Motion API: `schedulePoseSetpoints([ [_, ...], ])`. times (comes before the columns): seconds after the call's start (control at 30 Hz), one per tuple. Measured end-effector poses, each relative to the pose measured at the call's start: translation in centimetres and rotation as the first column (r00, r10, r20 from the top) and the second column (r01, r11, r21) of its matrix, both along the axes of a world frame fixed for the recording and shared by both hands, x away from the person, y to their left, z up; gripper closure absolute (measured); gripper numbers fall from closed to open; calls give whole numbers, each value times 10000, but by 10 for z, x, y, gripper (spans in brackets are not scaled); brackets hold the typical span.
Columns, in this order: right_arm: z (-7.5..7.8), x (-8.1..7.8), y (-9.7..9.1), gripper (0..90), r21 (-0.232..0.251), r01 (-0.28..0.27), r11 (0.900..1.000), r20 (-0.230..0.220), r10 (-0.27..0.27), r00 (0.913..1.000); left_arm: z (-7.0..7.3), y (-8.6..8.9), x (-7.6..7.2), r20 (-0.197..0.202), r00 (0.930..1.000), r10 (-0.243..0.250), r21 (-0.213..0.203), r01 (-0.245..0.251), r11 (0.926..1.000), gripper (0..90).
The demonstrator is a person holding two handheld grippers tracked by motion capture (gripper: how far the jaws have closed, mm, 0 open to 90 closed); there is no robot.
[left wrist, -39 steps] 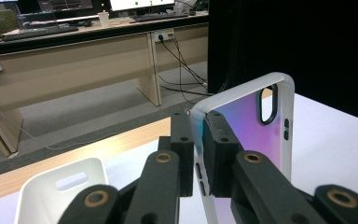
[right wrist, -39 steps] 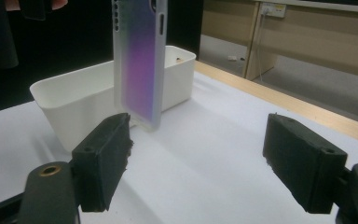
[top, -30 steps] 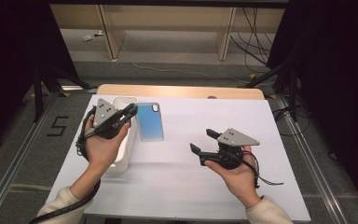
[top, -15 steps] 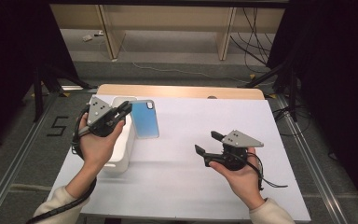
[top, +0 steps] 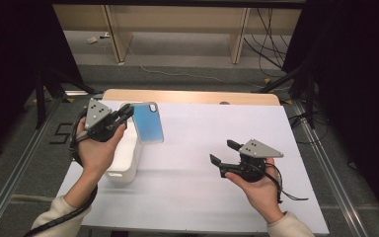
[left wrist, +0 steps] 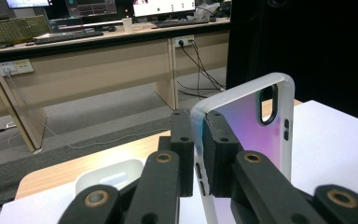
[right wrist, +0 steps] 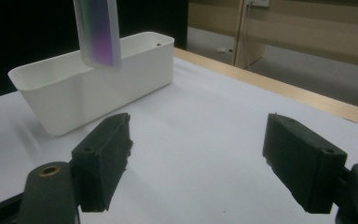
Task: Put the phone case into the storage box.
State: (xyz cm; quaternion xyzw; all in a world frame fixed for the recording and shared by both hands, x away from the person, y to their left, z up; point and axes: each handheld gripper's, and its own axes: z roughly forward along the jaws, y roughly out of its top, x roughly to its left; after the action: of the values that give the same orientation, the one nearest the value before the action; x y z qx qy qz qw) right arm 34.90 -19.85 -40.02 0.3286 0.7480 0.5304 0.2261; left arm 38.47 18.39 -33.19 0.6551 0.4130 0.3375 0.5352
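At the left side of the white table (top: 192, 192), the person's left hand (top: 94, 150) held the left gripper (top: 126, 114) above a white rectangular bin (top: 127, 163). Its two black jaws were closed tight on one long edge of a phone case (top: 147, 122), a translucent one with a blue-to-purple sheen and a camera cut-out near one end. In the left gripper view the case (left wrist: 256, 133) stood on edge between the pads, its frosted rim (left wrist: 198, 119) pinched just beside the side-button openings, with the bin (left wrist: 109, 177) showing low behind the jaws. From overhead the case lay tilted out to the right of the gripper, over the bin's far right corner and the table beside it, lifted clear of the surface.

Well apart, on the right half of the table, the right hand (top: 259, 190) held the right gripper (top: 223, 155) low over bare tabletop, pointed toward the left. Its jaws stood wide apart with nothing between them. The right gripper view looked across the table at the bin (right wrist: 93, 86), with the lower end of the case (right wrist: 98, 35) hanging above it.
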Motion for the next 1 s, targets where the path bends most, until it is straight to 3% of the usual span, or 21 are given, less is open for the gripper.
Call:
schedulePoseSetpoints([
  [0.3, -1, -2, -5, 236, 107, -52, 9999, 40, 52, 10000, 2, 7, 3, -40, 10000, 6, -21, -6, 10000, 828],
  [0.5, -2, -3, -6, 230, 263, -70, 9996, -189, 75, 9998, 5, 14, 4, 27, 10000, 47, -22, -47, 10000, 828],
  [0.6, -3, -2, -7, 228, 249, -37, 9997, 52, 36, 10000, 5, 17, 4, 3, 9999, 140, 11, -140, 9999, 828],
  [0.63, -3, -3, -7, 227, 324, -103, 9994, -156, 108, 9998, 5, 17, 4, -2, 9999, 162, 24, -162, 9999, 828],
  [0.77, -2, -4, -8, 225, 173, 37, 9998, -210, -33, 9998, 6, 20, 5, 33, 9997, 231, 83, -232, 9997, 828],
  [0.8, -2, -3, -10, 225, 85, 69, 9999, 8, -69, 10000, 6, 21, 5, 31, 9997, 259, 117, -259, 9996, 828],
  [1.0, -3, -4, -13, 221, 131, 175, 9998, 117, -177, 9998, 7, 24, 6, 25, 9996, 294, 62, -295, 9995, 828],
])
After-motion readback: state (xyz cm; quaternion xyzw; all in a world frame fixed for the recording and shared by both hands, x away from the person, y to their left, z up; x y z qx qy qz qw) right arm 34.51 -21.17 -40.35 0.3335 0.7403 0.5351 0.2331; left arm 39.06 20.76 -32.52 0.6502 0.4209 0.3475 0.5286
